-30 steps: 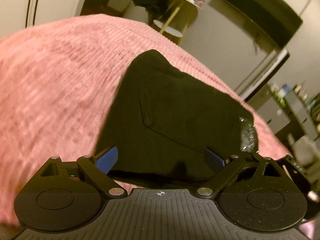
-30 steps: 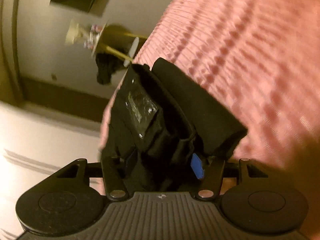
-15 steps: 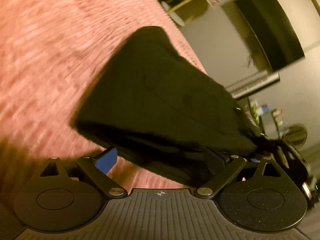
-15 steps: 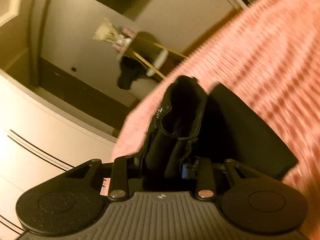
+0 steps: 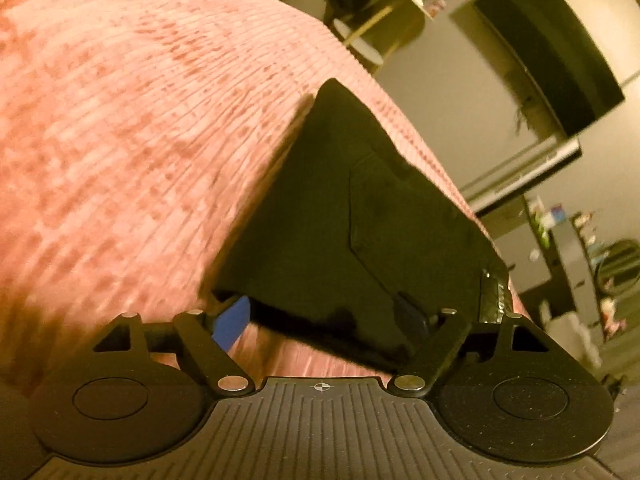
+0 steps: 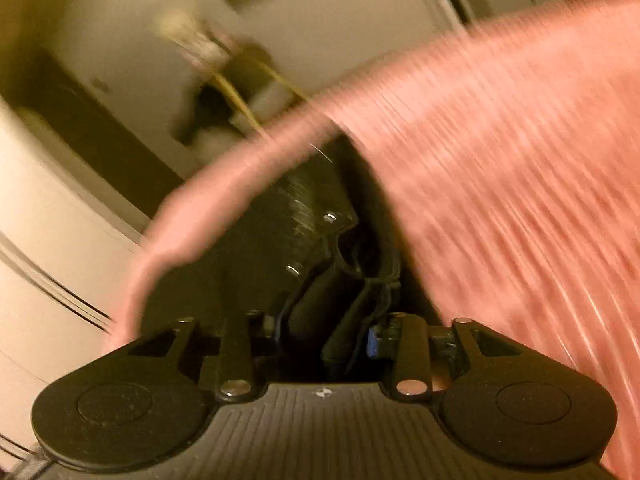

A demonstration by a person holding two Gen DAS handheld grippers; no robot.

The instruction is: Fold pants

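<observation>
Left wrist view, nearest first: my left gripper (image 5: pixel 324 320) stands wide, its 2 blue pads (image 5: pixel 230 318) straddling the near edge of the folded black pants (image 5: pixel 360 216); the jaws have just been closing slightly, and I cannot tell that they press the cloth. Beyond lies the pink bedspread (image 5: pixel 132 132). On the right wrist view my right gripper (image 6: pixel 324 340) holds a thick bunch of the pants, jaws part closed, having just eased open a little. To finish well, I should keep both edges level and lay the bundle flat before releasing. Against a second ago, the right view has rolled and blurred.
</observation>
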